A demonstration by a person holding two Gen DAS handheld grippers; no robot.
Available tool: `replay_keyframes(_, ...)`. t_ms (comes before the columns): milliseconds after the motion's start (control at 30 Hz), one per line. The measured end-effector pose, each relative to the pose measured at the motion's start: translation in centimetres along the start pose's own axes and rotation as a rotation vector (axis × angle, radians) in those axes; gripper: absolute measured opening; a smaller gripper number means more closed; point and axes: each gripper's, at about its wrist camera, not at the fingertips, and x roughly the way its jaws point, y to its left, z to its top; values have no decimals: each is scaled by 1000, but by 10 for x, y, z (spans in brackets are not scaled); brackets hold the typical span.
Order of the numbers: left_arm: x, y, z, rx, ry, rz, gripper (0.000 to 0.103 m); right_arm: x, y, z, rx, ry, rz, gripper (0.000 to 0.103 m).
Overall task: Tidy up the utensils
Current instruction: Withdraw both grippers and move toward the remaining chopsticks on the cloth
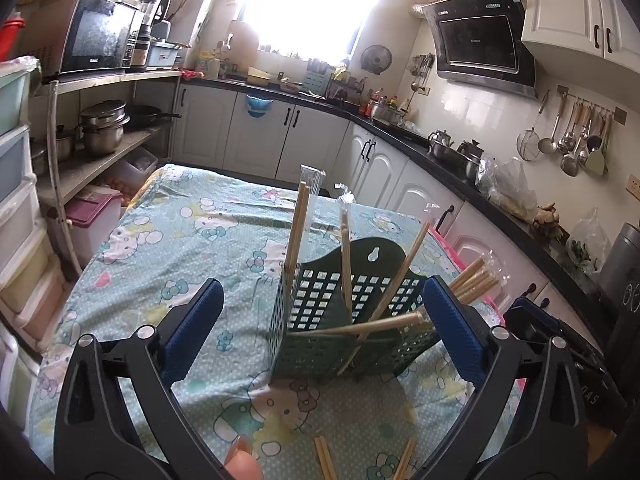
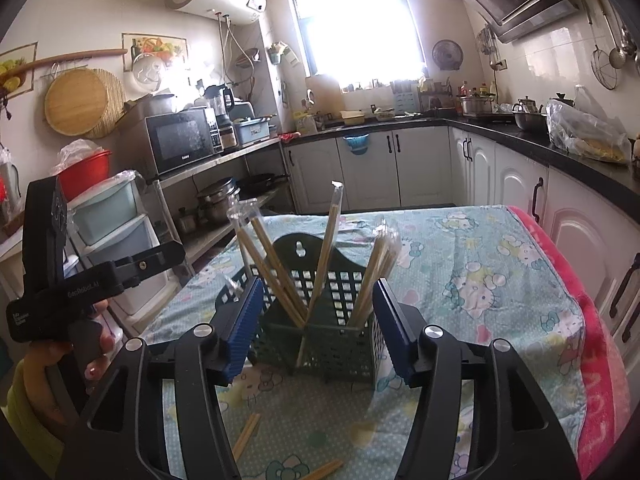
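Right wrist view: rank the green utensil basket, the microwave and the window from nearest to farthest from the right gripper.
1. Green utensil basket: on the table, right ahead of the open right gripper, its front between the pads.
2. Microwave: on the shelf, off to the left, beyond the table.
3. Window: in the far wall, straight ahead.

my left gripper [image 1: 320, 320] and right gripper [image 2: 318, 326] share one build: glossy black plastic arms with triangular cut-outs, round silver screws at the pivots, ribbed blue pads [image 2: 242, 330] on the fingers. the left one's body carries small white lettering, and the hand [image 2: 60, 356] on its handle wears a yellow sleeve [image 2: 22, 412].
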Motion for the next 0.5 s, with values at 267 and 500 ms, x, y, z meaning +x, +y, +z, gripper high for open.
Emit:
replay_keyframes(267, -4, 0, -13, 3, 21, 3, 92, -1, -1, -16, -11, 43, 1, 55)
replay_keyframes(500, -5, 1, -25, 1, 47, 8, 92, 0, -1, -33, -18, 87, 2, 55)
